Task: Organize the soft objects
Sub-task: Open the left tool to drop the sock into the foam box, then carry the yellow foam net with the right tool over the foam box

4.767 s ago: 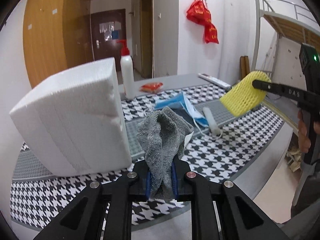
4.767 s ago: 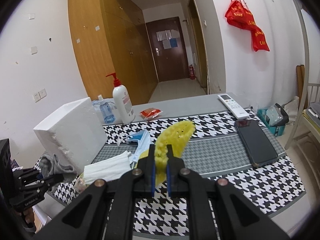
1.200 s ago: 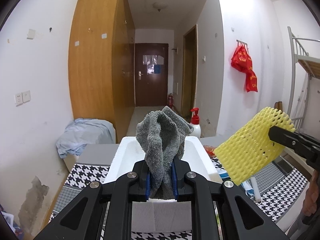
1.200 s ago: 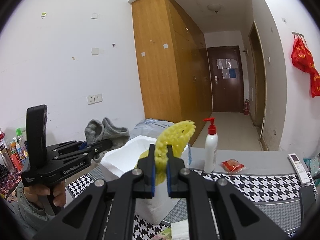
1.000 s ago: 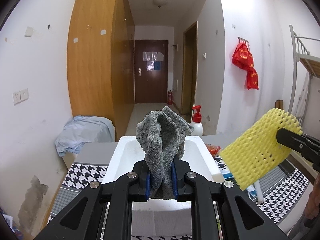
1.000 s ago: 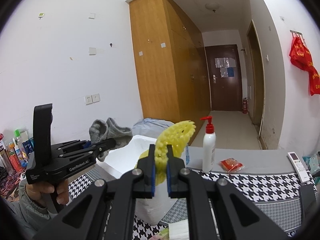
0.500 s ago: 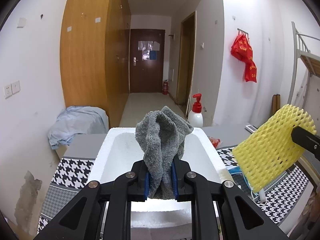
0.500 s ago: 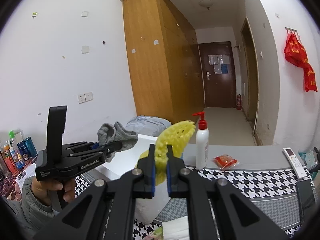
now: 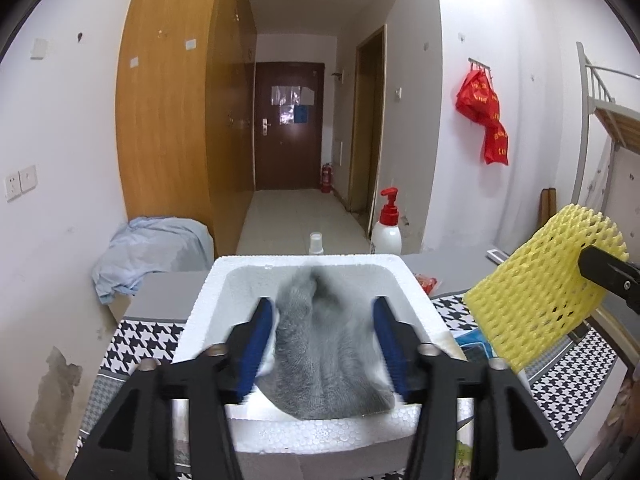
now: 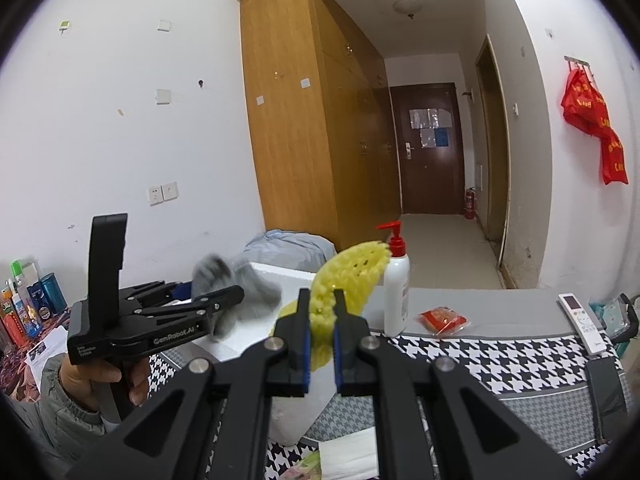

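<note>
My left gripper [image 9: 322, 308] hovers over the open white foam box [image 9: 308, 261], and its jaws are opening. The grey cloth [image 9: 324, 356] shows blurred between the spread blue pads, loose of them and dropping into the box. In the right wrist view the left gripper [image 10: 224, 296] is held by a hand at the left, with the grey cloth [image 10: 228, 276] blurred at its tips above the foam box [image 10: 280, 278]. My right gripper [image 10: 320, 300] is shut on a yellow foam net [image 10: 352, 268]. The left wrist view shows that yellow net [image 9: 540, 292] to the right of the box.
A white pump bottle [image 10: 396, 280] with a red head stands behind the box on the houndstooth table mat [image 10: 480, 360]. A red packet [image 10: 442, 318], a remote [image 10: 578, 320] and a dark phone [image 10: 604, 392] lie to the right. A pale blue bundle [image 9: 148, 248] sits far left.
The left jaws have spread apart and the grey cloth has slipped out of their grip, falling toward the box. The right gripper still holds the yellow net in about the same place.
</note>
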### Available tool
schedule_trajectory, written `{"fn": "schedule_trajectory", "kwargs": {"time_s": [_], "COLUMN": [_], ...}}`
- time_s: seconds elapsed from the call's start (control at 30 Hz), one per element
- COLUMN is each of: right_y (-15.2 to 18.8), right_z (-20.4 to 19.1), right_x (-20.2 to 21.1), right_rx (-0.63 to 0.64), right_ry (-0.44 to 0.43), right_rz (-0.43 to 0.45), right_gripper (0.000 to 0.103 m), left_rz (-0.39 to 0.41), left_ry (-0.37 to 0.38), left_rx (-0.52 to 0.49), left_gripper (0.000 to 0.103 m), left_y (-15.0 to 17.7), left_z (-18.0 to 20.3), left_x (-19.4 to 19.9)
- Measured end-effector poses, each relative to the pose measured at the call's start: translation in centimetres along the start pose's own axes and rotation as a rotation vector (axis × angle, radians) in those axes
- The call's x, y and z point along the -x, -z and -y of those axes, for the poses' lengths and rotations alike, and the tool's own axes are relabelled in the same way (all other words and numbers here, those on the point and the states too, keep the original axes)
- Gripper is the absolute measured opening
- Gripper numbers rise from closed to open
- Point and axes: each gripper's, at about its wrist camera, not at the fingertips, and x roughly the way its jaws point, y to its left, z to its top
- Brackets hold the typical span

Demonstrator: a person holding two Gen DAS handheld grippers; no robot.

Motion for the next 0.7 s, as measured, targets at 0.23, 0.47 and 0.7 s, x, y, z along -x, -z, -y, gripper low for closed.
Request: {"fn": "schedule_trajectory", "kwargs": {"time_s": [0.23, 0.47, 0.7], "right_y": [-0.2, -0.2, -0.6], "right_z": [-0.3, -0.5, -1.3], "right_x": [0.0, -0.3, -0.4], "right_rx": [0.006, 0.006, 0.025], "right_ry": [0.004, -0.005, -0.016], "right_rz": [0.005, 0.003, 0.009], "right_gripper": [0.011, 0.011, 0.011], "left_rz": [0.057, 0.093, 0.112], "left_ry": [-0.005, -0.037, -0.058], "left_rx": [0.008, 0.0, 0.028], "left_gripper": [0.101, 0.102, 0.102], "left_y": [0.1, 0.0, 0.4], "left_z": [-0.2, -0.9, -2.4], "left_x": [1.5, 3.0, 4.5]}}
